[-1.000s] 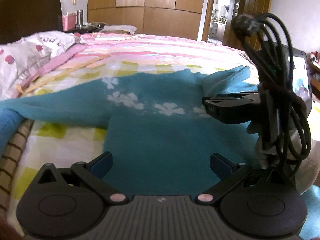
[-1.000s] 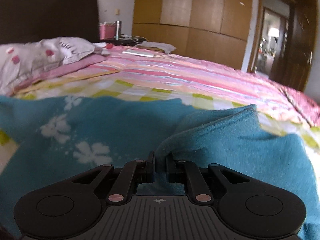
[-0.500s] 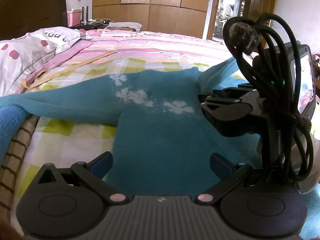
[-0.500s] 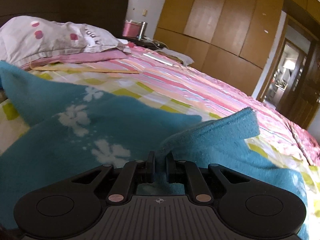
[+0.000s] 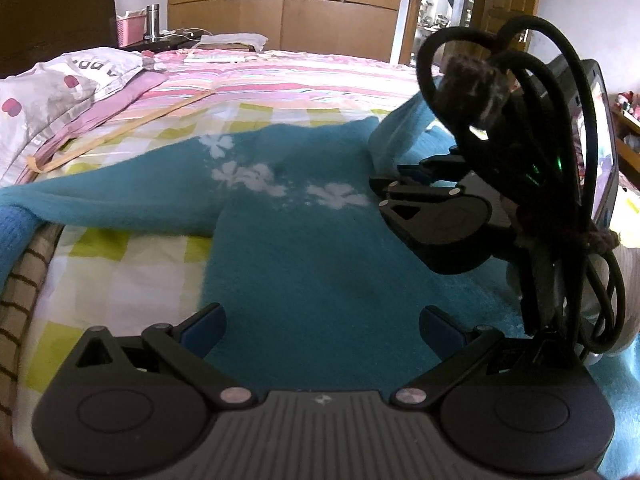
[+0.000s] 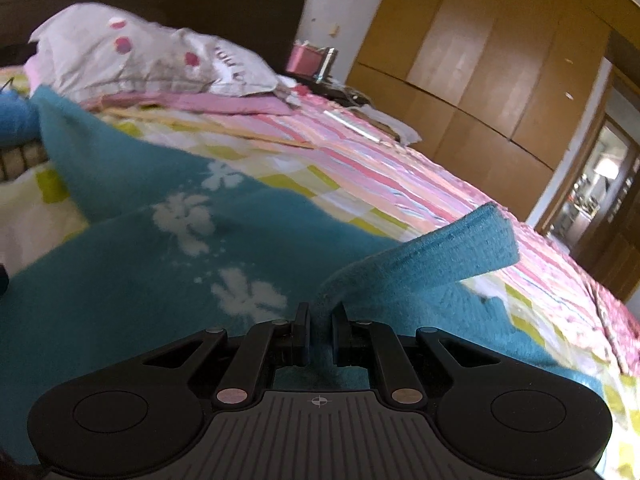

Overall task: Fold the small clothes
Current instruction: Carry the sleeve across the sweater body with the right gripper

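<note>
Teal sweater (image 5: 312, 248) on checked, pink-striped bedspread (image 5: 280, 88); wooden wardrobe (image 5: 288, 4) behind.

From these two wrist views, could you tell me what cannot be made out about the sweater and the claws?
- Teal sweater: its hem is hidden in both views by each claw's own body.
- Its far sleeve: the end runs off the left wrist view's left edge.
- Right claw: shut on the near sleeve, but the pinched edge is hidden between the pads.
- Left claw: open; contact with the fabric cannot be told.
</note>
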`<action>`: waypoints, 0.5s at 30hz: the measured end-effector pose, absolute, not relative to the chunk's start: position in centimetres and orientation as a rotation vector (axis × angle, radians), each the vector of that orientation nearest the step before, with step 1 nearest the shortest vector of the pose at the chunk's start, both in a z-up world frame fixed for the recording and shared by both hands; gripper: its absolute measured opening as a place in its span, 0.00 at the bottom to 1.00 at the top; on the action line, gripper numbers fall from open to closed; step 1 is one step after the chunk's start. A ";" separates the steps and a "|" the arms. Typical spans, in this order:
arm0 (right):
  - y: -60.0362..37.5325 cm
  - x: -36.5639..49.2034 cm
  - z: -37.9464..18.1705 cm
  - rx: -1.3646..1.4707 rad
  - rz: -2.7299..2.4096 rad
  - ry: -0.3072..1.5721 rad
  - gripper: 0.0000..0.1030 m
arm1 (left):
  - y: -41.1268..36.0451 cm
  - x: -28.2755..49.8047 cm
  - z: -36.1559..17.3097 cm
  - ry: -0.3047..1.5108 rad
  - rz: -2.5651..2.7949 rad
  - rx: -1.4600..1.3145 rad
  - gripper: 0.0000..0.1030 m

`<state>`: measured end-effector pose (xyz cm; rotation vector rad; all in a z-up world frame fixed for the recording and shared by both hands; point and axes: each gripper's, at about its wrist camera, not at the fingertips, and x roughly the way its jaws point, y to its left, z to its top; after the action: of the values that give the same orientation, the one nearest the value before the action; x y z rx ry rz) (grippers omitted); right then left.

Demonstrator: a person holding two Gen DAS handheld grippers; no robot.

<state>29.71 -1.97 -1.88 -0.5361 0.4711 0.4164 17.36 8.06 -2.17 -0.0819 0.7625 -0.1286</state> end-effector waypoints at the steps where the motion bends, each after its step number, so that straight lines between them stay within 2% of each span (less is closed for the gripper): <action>1: -1.9 29.6 -1.9 -0.542 0.422 0.474 0.11 | 8.0 17.3 -2.1 0.761 -0.130 -0.080 1.00; 15: -1.8 29.0 -1.2 -0.583 0.473 0.451 0.14 | 7.8 17.0 -1.7 0.752 -0.164 -0.085 1.00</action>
<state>29.02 -1.81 -1.17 -0.5831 0.4514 0.4735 17.02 7.83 -1.72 -0.0847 0.7521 -0.1640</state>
